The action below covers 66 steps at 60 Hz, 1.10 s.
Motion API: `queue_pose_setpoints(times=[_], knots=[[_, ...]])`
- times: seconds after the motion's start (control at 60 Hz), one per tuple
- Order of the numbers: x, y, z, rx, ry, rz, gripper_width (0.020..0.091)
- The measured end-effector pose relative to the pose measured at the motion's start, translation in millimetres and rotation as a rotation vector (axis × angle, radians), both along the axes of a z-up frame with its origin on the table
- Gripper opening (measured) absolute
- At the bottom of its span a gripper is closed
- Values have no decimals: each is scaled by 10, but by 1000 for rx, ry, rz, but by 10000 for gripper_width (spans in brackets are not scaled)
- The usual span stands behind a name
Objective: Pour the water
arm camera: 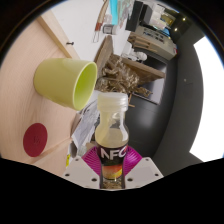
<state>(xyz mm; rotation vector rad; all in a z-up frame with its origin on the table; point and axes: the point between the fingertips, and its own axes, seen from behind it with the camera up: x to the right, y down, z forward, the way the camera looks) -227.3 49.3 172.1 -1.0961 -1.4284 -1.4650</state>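
Observation:
A clear bottle (pixel 111 130) with pale liquid, an open mouth and a dark NFC label stands between my fingers, and both magenta pads (pixel 88 158) press on its lower body. My gripper (pixel 111 160) is shut on it and holds it roughly upright above the table. Just beyond and to the left of the bottle's mouth a yellow-green cup (pixel 66 82) lies tipped on its side, its opening facing the bottle. I cannot see whether any liquid is flowing.
A red round coaster (pixel 36 140) lies on the wooden table (pixel 30 50) left of the fingers. Behind the bottle sits a tangle of dried twigs (pixel 130 78). Further back are boxes and devices (pixel 155 35). A dark surface (pixel 175 110) lies to the right.

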Motion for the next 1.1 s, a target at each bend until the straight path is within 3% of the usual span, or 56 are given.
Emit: queue_pose_setpoints(times=[0.233, 0.5, 0.6, 0.767, 0.85, 1.1], knots=[[-92, 16, -68, -20, 16, 13, 238], [122, -187, -58, -140, 794, -161, 238], [52, -343, -271, -236, 1169, -233, 240], [47, -396, -612, -367, 1565, -272, 242], [19, -357, -769, -386, 1687, -253, 245], [175, -333, -1259, -392, 1791, -314, 277]])
